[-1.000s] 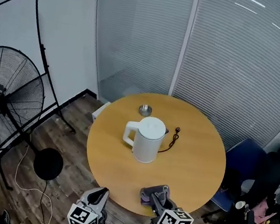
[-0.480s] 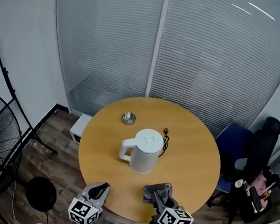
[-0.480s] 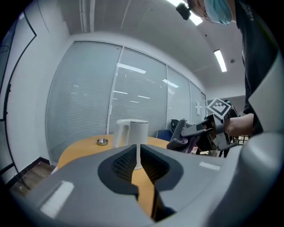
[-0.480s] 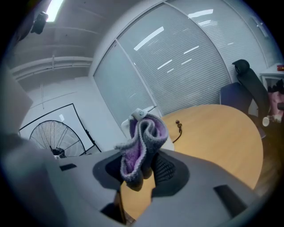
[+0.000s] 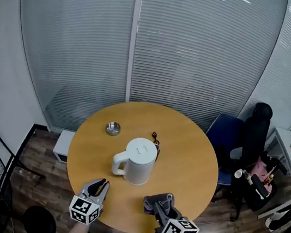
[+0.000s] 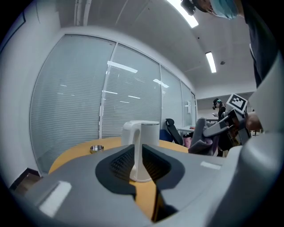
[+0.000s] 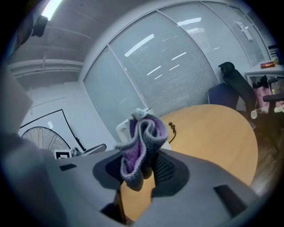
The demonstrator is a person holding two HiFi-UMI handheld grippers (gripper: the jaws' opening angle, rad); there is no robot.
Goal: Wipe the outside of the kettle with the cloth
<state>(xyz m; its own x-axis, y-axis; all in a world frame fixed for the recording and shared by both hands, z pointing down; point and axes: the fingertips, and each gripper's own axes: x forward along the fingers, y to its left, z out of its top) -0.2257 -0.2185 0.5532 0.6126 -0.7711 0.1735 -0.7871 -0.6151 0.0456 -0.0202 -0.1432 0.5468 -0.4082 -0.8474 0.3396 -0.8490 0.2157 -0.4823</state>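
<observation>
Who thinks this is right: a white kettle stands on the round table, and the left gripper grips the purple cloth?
One slip: the right gripper, not the left gripper, grips the purple cloth, as the right gripper view shows. The white kettle does stand on the round table.

A round wooden table [image 5: 195,149] is carrying three things. A white kettle [image 5: 138,160] is standing upright near its middle, lid on, its handle pointing to the left of the head view. A small round metal dish [image 5: 112,128] is sitting behind the kettle and to the left, well apart from it. A thin black cord [image 5: 156,140] is lying just behind the kettle.
</observation>
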